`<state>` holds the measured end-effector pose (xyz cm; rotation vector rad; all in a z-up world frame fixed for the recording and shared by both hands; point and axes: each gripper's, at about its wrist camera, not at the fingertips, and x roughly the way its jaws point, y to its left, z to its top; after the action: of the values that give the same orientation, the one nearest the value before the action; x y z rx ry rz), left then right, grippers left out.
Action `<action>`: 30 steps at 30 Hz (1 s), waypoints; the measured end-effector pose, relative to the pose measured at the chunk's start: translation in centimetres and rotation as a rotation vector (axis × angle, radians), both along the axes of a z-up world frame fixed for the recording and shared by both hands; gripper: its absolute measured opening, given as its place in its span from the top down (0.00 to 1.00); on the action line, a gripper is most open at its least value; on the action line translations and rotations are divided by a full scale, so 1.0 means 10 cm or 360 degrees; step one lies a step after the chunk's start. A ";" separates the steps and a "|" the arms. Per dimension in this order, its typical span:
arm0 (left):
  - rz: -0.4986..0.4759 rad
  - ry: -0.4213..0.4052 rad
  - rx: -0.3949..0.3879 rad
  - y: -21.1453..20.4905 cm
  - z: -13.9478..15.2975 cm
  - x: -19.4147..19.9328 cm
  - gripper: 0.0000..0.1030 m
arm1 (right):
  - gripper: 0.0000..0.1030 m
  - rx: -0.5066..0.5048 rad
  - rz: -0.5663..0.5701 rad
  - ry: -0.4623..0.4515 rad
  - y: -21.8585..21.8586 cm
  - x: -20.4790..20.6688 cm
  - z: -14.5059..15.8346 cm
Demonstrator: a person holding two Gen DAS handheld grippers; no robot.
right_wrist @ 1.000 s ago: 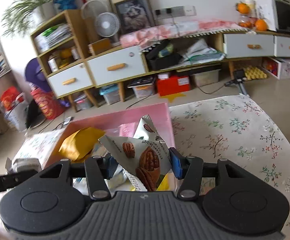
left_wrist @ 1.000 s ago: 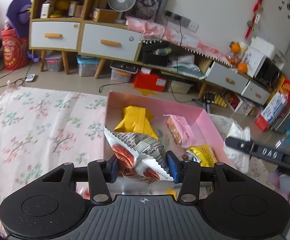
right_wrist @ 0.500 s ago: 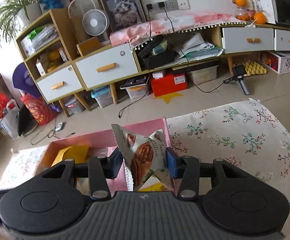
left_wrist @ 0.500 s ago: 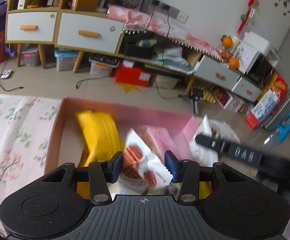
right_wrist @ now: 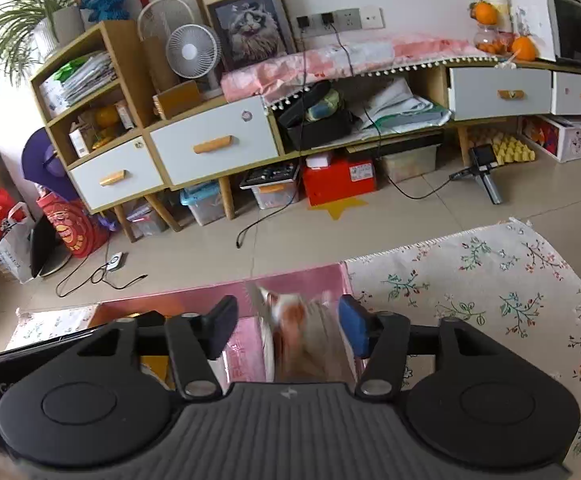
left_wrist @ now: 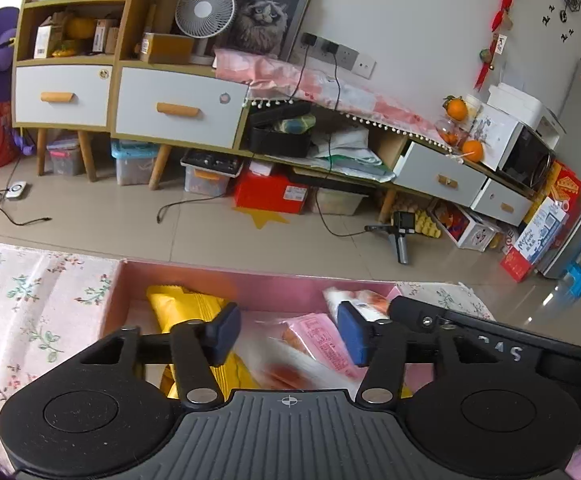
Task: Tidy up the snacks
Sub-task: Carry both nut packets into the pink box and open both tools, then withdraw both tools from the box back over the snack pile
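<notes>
A pink box [left_wrist: 250,278] sits on the floral tablecloth and holds a yellow packet [left_wrist: 194,308] and a pink packet [left_wrist: 320,340]. My left gripper [left_wrist: 288,334] hangs over the box, its jaws opening. A blurred white and red nut packet [left_wrist: 286,374] lies loose below them, touching neither pad. My right gripper [right_wrist: 286,330] is over the box's right end [right_wrist: 330,276], jaws also opening. A blurred pecan packet [right_wrist: 296,332] drops between its pads, close to the right one. The right gripper's black body [left_wrist: 470,340] shows in the left wrist view.
The floral tablecloth [right_wrist: 490,280] spreads to the right of the box and also to its left [left_wrist: 30,300]. Beyond the table edge lie a tiled floor [left_wrist: 210,232], cables and a long low cabinet [left_wrist: 170,108] against the wall.
Both grippers moved further over the pink box. Their jaws widened and let go of the nut packets, which now show blurred and slipping down into the box.
</notes>
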<state>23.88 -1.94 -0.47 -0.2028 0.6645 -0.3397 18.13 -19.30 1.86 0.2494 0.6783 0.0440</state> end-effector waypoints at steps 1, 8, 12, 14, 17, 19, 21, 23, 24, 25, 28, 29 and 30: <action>-0.0003 0.0000 -0.0002 0.02 0.01 -0.02 0.42 | 0.42 -0.0015 0.0005 -0.0008 0.00 -0.01 0.01; -0.0006 0.0023 0.0014 0.14 0.04 -0.22 0.32 | 0.31 -0.0075 0.0034 -0.0026 -0.01 -0.14 0.11; -0.0024 0.0036 0.0050 0.18 0.04 -0.39 0.26 | 0.27 -0.0094 0.0053 -0.0026 -0.02 -0.24 0.14; -0.0030 0.0042 0.0071 0.21 0.04 -0.48 0.25 | 0.24 -0.0092 0.0060 -0.0017 -0.03 -0.30 0.15; -0.0033 0.0035 0.0095 0.24 0.06 -0.63 0.20 | 0.21 -0.0091 0.0077 0.0001 -0.03 -0.39 0.16; -0.0012 0.0025 0.0107 0.28 0.06 -0.75 0.16 | 0.19 -0.0104 0.0096 0.0000 -0.02 -0.47 0.18; 0.0007 0.0032 0.0116 0.31 0.06 -0.86 0.14 | 0.15 -0.0121 0.0113 -0.0003 -0.01 -0.54 0.20; 0.0016 0.0040 0.0131 0.35 0.06 -0.95 0.13 | 0.12 -0.0137 0.0127 -0.0002 -0.01 -0.62 0.22; 0.0026 0.0045 0.0148 0.37 0.06 -1.01 0.11 | 0.12 -0.0144 0.0136 0.0003 0.00 -0.64 0.23; 0.0032 0.0048 0.0161 0.39 0.05 -1.05 0.10 | 0.11 -0.0147 0.0142 0.0001 0.00 -0.68 0.23; 0.0036 0.0077 0.0198 0.42 0.05 -1.19 0.09 | 0.08 -0.0145 0.0162 0.0002 0.01 -0.80 0.23; 0.0036 0.0088 0.0214 0.43 0.04 -1.24 0.09 | 0.07 -0.0141 0.0167 0.0003 0.01 -0.84 0.23; 0.0038 0.0096 0.0225 0.44 0.04 -1.28 0.09 | 0.06 -0.0138 0.0170 0.0004 0.01 -0.88 0.24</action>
<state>11.08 2.49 -0.09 -0.0863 0.7420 -0.2634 9.38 -19.22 4.22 0.1298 0.6942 0.1159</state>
